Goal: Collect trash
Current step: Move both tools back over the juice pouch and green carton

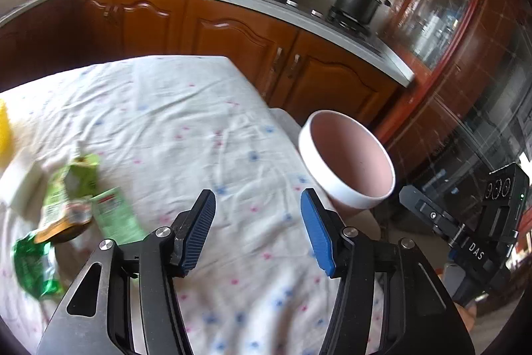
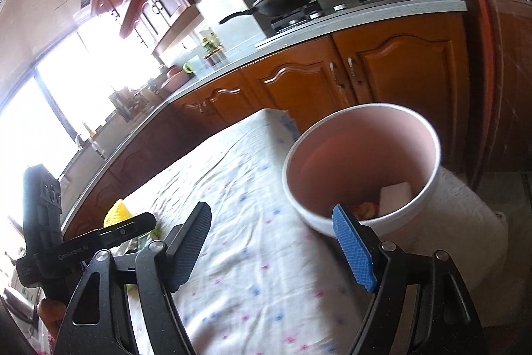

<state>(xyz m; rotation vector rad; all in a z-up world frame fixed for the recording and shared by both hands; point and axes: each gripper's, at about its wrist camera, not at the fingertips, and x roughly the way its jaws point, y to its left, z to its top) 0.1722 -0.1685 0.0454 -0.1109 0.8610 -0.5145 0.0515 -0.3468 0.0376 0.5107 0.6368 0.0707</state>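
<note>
Trash: green wrappers (image 1: pixel 71 205) lie in a loose heap at lower left of the left wrist view, on the cloth-covered tabletop (image 1: pixel 206 128); they are blurred, so their count is unclear.
Bin: white bin (image 2: pixel 360 168) with a pink inside stands off the tabletop's edge, right of centre in the right wrist view; some scraps already lie at its bottom.
Left tool (image 1: pixel 257 230): jaws spread wide, holding nothing, above bare cloth, apart from the wrappers.
Right tool (image 2: pixel 276 245): also spread and empty, its right finger overlapping the bin's near rim in the picture; whether they touch I cannot tell.
Yellow thing (image 2: pixel 118 213): at lower left of the right wrist view, near the wrappers; unclear whether it is trash.
Risk, grip: thin crinkly wrappers would likely slide or pinch only at a corner, and drop on the way.
Risk, cloth: a low approach may catch the wrinkled cloth along with a wrapper and drag it.
Risk, bin: a bump from the right tool could tip or shift it.
</note>
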